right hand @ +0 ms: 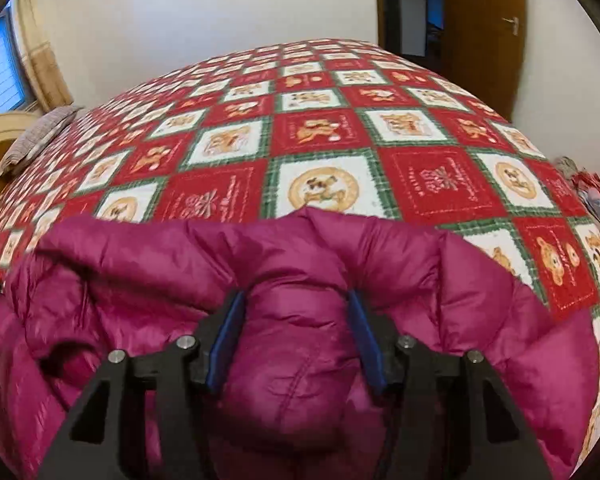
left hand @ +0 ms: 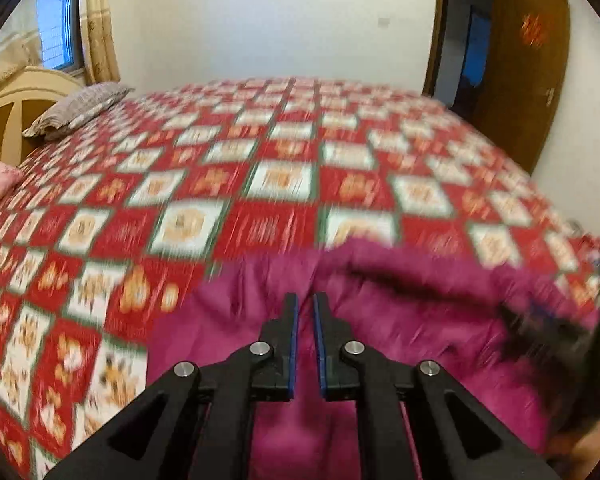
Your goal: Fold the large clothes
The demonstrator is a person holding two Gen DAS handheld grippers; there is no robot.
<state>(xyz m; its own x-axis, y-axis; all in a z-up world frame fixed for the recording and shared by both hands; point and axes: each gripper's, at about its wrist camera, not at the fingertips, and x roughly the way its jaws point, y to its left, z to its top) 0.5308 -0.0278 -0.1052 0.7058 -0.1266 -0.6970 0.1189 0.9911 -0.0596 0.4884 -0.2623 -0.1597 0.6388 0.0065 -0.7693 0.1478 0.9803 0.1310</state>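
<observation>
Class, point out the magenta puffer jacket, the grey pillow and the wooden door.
magenta puffer jacket (right hand: 380, 248): right wrist view, upper edge.
grey pillow (left hand: 80, 108): left wrist view, its middle.
wooden door (right hand: 484, 16): right wrist view, door panel.

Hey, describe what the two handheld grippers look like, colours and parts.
Both match. The left gripper and right gripper have matte black plastic linkage arms with triangular cut-outs, round silver pivot pins, and two flat black fingers lined with blue pads. No cables, markings or sleeves are visible.
</observation>
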